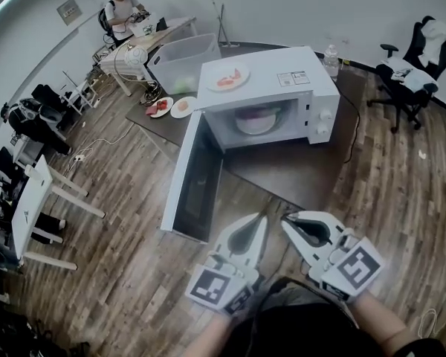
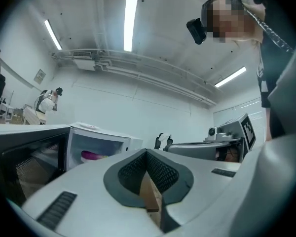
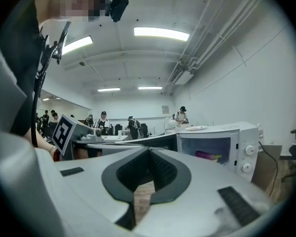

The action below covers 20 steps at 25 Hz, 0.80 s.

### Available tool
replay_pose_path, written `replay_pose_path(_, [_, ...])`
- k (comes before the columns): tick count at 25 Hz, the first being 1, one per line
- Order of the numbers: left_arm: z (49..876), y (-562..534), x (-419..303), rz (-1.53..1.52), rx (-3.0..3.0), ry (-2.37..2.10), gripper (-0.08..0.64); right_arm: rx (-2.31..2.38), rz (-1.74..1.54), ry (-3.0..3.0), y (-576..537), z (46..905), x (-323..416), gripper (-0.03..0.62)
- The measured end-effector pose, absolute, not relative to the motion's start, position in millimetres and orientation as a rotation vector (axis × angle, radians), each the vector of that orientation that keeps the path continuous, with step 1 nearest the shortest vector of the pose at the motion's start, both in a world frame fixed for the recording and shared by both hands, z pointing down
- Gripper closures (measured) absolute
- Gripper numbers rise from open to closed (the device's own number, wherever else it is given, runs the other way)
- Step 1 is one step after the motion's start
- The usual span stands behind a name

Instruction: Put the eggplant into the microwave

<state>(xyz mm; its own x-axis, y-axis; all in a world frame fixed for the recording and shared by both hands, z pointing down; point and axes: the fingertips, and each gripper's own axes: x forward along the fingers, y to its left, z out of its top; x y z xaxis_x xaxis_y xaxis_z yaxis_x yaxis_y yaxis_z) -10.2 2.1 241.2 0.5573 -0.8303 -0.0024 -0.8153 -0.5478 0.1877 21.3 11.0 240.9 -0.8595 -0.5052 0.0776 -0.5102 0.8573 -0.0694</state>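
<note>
In the head view the microwave stands on the dark desk with its door swung wide to the left, and the eggplant already lies inside on the pale plate in the cavity. The left hand-held gripper and the right hand-held gripper sit side by side low in the frame, well short of the oven, both with jaws together and nothing between them. The eggplant lies straight ahead of both, so the placing looks done, and shutting the door is probably what remains. The door's free edge is just beside the left hand-held gripper, so that hand seems better placed. On top of the oven sits a plate of red food, with a water bottle at the far right corner, a clear bin behind, and two small plates to the left; none of these lies in the door's swing. In the left gripper view the pads meet at the tip, empty, and the purple eggplant shows through the opening ahead and to the left, behind the dark door. In the right gripper view the jaws are likewise pressed shut on nothing, and the eggplant lies ahead to the right, its long axis across the cavity.
</note>
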Motion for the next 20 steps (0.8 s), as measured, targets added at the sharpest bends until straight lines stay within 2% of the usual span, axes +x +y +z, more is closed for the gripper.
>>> replay_pose_path(20, [223,105,-91,-0.182,2.731,-1.156,0.560,1.088,0.175,-2.875,123,226,-54,0.594])
